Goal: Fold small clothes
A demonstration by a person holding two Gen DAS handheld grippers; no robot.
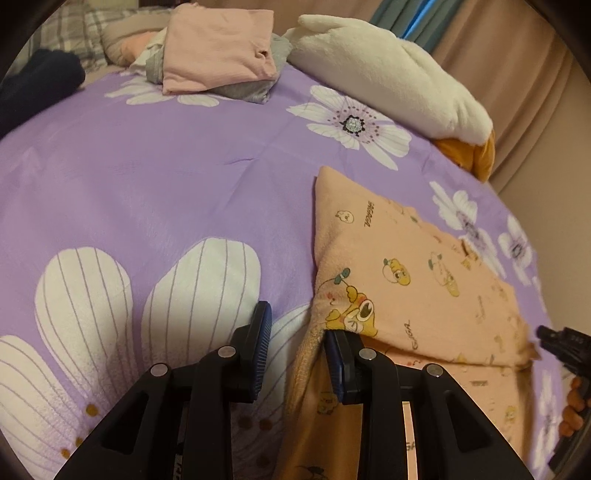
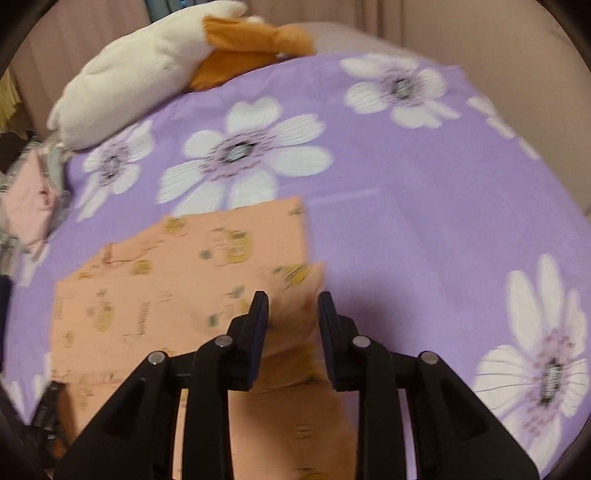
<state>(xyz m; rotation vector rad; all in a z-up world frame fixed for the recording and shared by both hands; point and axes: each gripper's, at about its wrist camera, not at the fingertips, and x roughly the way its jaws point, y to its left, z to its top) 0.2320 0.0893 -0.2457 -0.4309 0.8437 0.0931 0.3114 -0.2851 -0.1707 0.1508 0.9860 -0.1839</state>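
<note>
Peach garment [image 1: 413, 280] on bed [image 1: 184, 166], partly folded. Left tongs [image 1: 297, 350] parted, cloth edge between jaws, ungripped. Right tongs [image 2: 293, 325] parted over near corner. Pinch both corners evenly, lift low, align edges before releasing.

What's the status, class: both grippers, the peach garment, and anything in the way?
Left gripper open, at peach garment's left edge. Right gripper open, cloth edge between fingers. Garment partly folded on bedspread. Nothing in the way; folded pile far off.

Bed under purple floral sheet [image 1: 147, 166]; white plush toy [image 1: 388, 74] at far edge; beige curtain [image 1: 517, 92] behind; teal curtain strip [image 1: 399, 14]; warm dim light.
</note>
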